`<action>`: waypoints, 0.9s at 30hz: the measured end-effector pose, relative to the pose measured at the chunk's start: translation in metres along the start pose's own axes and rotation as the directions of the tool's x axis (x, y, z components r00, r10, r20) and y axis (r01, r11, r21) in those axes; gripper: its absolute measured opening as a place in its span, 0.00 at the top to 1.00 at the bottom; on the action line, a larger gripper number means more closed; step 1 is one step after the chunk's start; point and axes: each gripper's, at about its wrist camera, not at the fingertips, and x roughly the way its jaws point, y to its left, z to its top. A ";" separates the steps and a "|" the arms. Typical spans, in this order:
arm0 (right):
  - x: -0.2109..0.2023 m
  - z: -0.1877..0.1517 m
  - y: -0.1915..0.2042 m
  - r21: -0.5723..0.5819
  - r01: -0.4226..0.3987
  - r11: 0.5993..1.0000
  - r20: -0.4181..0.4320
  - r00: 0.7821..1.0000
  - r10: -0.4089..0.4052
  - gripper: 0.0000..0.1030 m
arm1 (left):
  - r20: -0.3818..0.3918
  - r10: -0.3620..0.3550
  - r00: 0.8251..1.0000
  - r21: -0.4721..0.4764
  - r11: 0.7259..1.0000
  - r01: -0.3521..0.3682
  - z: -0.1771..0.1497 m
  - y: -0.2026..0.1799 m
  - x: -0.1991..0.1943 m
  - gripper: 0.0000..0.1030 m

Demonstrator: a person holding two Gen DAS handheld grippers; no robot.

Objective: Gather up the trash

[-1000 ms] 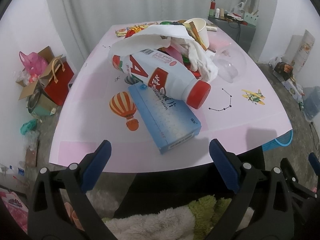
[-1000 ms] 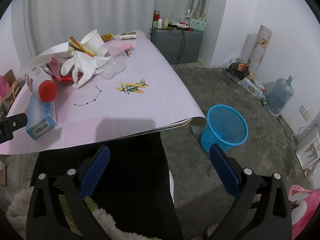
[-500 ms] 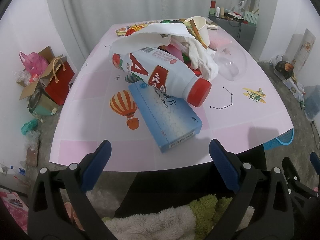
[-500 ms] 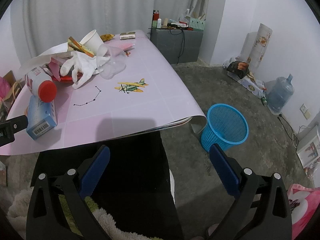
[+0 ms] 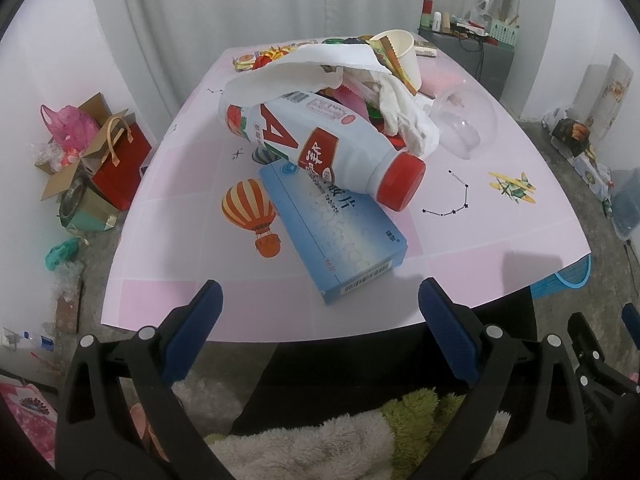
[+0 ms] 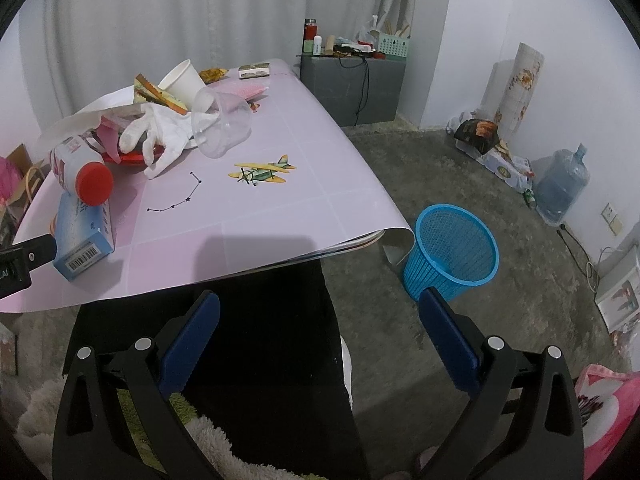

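Both the left gripper (image 5: 318,312) and the right gripper (image 6: 318,320) hang wide apart and empty, short of the table (image 5: 500,232). The trash sits heaped on the table: a white bottle (image 5: 320,148) lies on a blue box (image 5: 332,224), beside a glove (image 6: 160,136), paper cup (image 6: 182,78) and clear cup (image 6: 222,124). A blue basket (image 6: 452,252) stands on the floor off the table's corner.

The left gripper (image 5: 319,312) is held level with its blue-padded fingers (image 5: 192,336) spread wide, and nothing is gripped between them. The right gripper (image 6: 320,324) is likewise held low, its jaws parted wide and empty. The right gripper's black frame (image 5: 600,364) is seen at the lower right of the left view.
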 end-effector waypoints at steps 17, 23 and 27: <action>0.015 0.005 0.003 0.004 -0.008 1.000 -0.044 0.999 0.008 0.06 | -0.037 0.012 0.999 -0.007 1.000 -0.012 0.006 -0.001 0.016 0.09; 0.024 0.014 0.008 -0.010 -0.014 1.000 -0.053 0.999 0.013 0.06 | -0.028 -0.041 0.999 -0.027 0.999 0.040 0.018 0.010 0.024 0.09; 0.023 0.033 0.014 -0.032 -0.037 0.999 0.005 0.999 0.037 0.06 | 0.071 -0.100 0.992 -0.040 0.994 0.103 0.034 0.030 0.022 0.09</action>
